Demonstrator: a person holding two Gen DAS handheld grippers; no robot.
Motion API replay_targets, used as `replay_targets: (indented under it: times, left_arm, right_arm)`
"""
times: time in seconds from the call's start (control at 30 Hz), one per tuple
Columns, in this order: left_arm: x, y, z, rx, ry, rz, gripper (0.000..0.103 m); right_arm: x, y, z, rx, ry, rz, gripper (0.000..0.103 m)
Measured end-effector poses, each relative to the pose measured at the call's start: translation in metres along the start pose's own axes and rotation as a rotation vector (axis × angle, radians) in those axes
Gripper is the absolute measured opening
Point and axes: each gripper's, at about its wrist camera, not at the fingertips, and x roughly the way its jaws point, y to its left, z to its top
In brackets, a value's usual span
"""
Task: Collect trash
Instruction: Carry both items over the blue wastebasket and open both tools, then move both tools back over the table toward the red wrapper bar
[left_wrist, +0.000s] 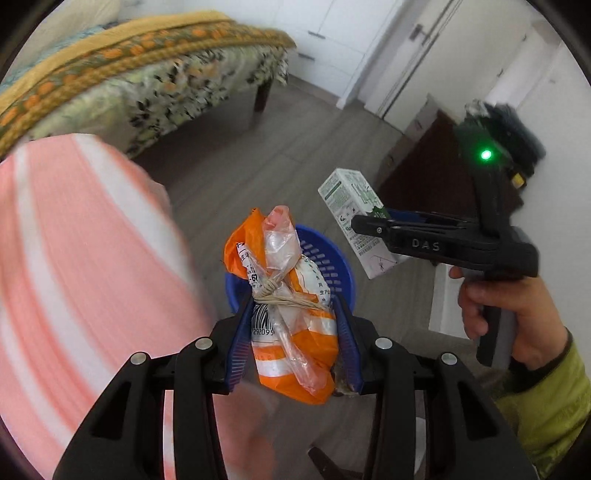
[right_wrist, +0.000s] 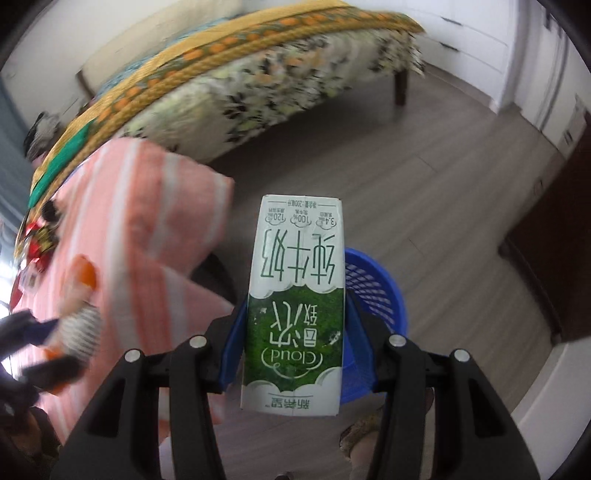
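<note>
The left claw (left_wrist: 293, 325) pinches an orange bag (left_wrist: 291, 295) above a blue basket (left_wrist: 332, 266); the right claw (right_wrist: 295, 332) pinches a milk carton (right_wrist: 295, 295), basket (right_wrist: 376, 295) just behind it. Grey wood floor (right_wrist: 424, 177) spreads ahead, a floral-covered bed (right_wrist: 258, 81) beyond, pink striped cloth (right_wrist: 147, 221) to the left, white cabinets (left_wrist: 332, 37) far off.

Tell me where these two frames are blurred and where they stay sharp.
Left wrist view: the orange-and-white tied plastic bag in the left gripper is sharp; the pink striped cloth is motion-smeared. Right wrist view: the green-and-white milk carton in the right gripper reads crisply; the pink cloth and far-left edge blur; the fisheye bends the floral bed.
</note>
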Motion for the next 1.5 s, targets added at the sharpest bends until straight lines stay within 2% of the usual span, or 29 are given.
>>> replay_targets:
  times: [0.23, 0.3, 0.33, 0.37, 0.4, 0.47, 0.57, 0.67, 0.73, 0.8, 0.87, 1.03, 1.2, 1.3, 1.5]
  left_arm:
    - [0.094, -0.014, 0.023, 0.035, 0.064, 0.007, 0.045]
    - [0.113, -0.016, 0.028, 0.051, 0.049, 0.024, 0.064]
    - [0.116, -0.015, 0.028, 0.056, 0.033, 0.039, 0.079]
    - [0.115, -0.015, 0.030, 0.059, -0.001, 0.060, 0.086]
    - [0.112, -0.014, 0.031, 0.059, -0.032, 0.071, 0.089]
    - [0.095, -0.013, 0.030, 0.051, -0.107, 0.062, 0.098]
    - [0.053, -0.014, 0.023, 0.058, -0.232, 0.052, 0.098]
    - [0.007, -0.019, 0.008, 0.079, -0.311, 0.032, 0.098]
    - [-0.018, -0.023, -0.005, 0.094, -0.337, 0.064, 0.098]
    - [-0.043, -0.021, -0.024, 0.103, -0.349, 0.136, 0.098]
    - [-0.062, -0.014, -0.050, 0.102, -0.354, 0.202, 0.098]
    - [-0.098, 0.033, -0.123, 0.028, -0.294, 0.342, 0.098]
    - [-0.137, 0.100, -0.192, -0.116, -0.248, 0.470, 0.098]
    - [-0.166, 0.138, -0.222, -0.192, -0.254, 0.535, 0.098]
    - [-0.199, 0.202, -0.255, -0.307, -0.257, 0.585, 0.098]
  right_arm:
    - [0.037, -0.048, 0.000, 0.079, 0.032, 0.035, 0.051]
    - [0.046, -0.060, 0.001, 0.104, 0.026, 0.064, 0.072]
    - [0.047, -0.066, 0.001, 0.128, 0.011, 0.069, 0.079]
    - [0.044, -0.073, 0.001, 0.149, -0.008, 0.067, 0.079]
    - [0.041, -0.076, 0.001, 0.162, -0.023, 0.066, 0.079]
    - [0.025, -0.081, 0.001, 0.179, -0.080, 0.051, 0.081]
    - [-0.003, -0.074, 0.004, 0.155, -0.192, 0.026, 0.089]
    - [-0.033, -0.053, -0.001, 0.113, -0.312, 0.013, 0.095]
    - [-0.051, -0.034, -0.007, 0.080, -0.390, 0.013, 0.096]
    - [-0.064, -0.008, -0.015, 0.036, -0.462, 0.032, 0.098]
    - [-0.070, 0.021, -0.025, -0.033, -0.495, 0.053, 0.098]
    - [-0.055, 0.116, -0.062, -0.208, -0.416, 0.163, 0.098]
    - [-0.032, 0.212, -0.096, -0.341, -0.287, 0.224, 0.098]
    - [-0.026, 0.264, -0.112, -0.408, -0.225, 0.258, 0.098]
    - [0.001, 0.354, -0.126, -0.520, -0.118, 0.273, 0.098]
